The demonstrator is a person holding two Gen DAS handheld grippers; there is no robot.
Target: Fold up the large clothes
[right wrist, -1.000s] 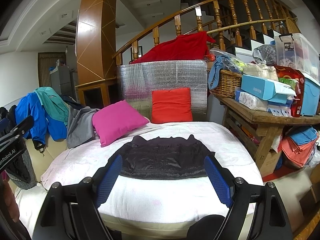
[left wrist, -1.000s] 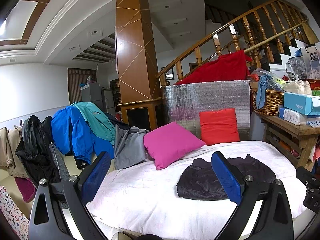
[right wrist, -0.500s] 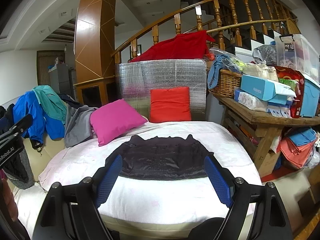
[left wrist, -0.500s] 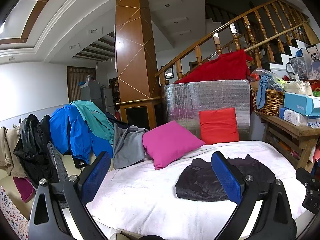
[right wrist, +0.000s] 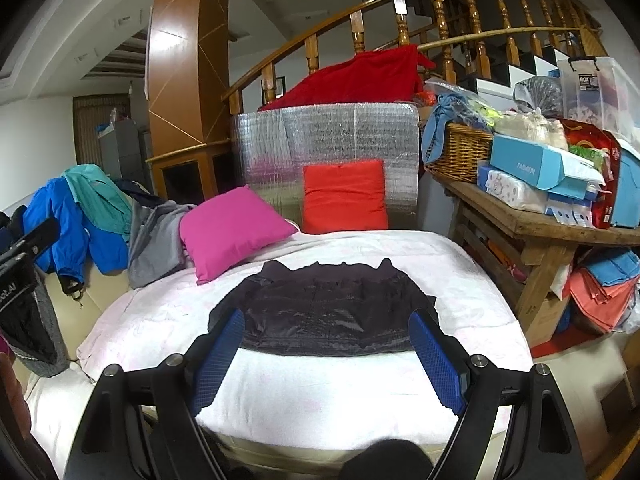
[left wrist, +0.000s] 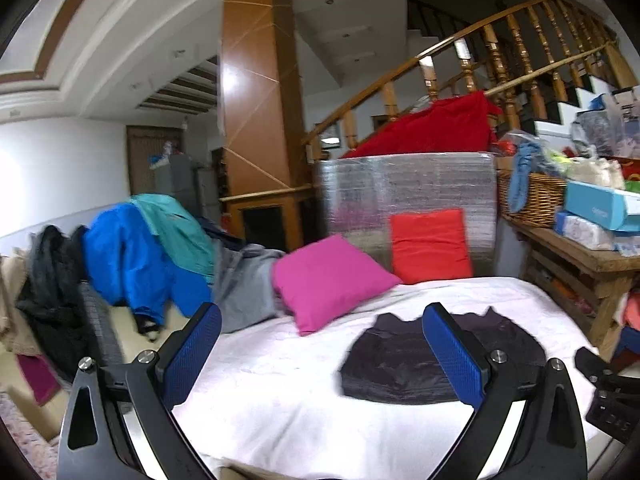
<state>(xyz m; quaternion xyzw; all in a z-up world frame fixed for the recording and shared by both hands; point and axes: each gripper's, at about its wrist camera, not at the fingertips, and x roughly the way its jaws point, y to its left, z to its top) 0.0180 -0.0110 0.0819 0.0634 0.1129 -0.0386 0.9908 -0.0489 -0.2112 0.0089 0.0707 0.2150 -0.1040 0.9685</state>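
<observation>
Black jacket [right wrist: 328,312]: flat on white bed [right wrist: 320,392].
Left gripper [left wrist: 320,352]: fingers wide apart, empty.
Right gripper [right wrist: 326,356]: fingers wide apart, empty, jacket beyond.

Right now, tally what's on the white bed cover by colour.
Black: 1, the folded jacket
Pink: 1, the pink cushion
Red: 1, the red cushion, upright against the silver panel
Total: 3
</observation>
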